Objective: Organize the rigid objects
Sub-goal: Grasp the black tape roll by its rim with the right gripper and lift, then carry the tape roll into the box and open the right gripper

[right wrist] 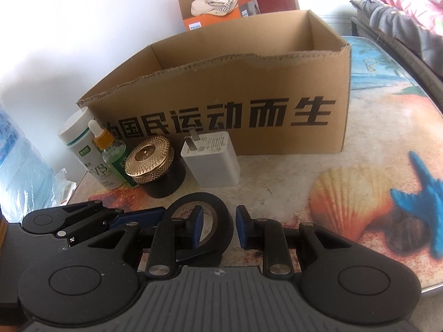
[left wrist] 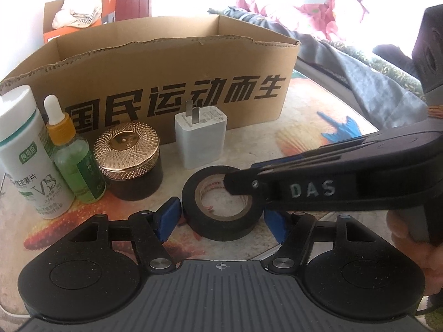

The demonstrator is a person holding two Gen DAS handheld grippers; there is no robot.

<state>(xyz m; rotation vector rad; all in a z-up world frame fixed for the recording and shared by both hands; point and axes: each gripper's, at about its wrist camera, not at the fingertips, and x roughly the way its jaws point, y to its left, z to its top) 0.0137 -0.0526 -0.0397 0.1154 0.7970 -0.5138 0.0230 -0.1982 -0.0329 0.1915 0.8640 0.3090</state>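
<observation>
Left wrist view: well left of the left tongs (left wrist: 221,215) stand a white vitamin bottle (left wrist: 30,155), a green dropper bottle (left wrist: 73,163) and a gold-lidded jar (left wrist: 130,160). Ahead stands a white charger (left wrist: 200,138) before the cardboard box (left wrist: 171,83). A black tape roll (left wrist: 223,204) lies flat on the tabletop (left wrist: 318,127) between the left tongs' blue pads, which stand apart from it. The right tongs (right wrist: 217,225) reach in from the right, pinched on the roll's wall, one finger inside the core.
</observation>
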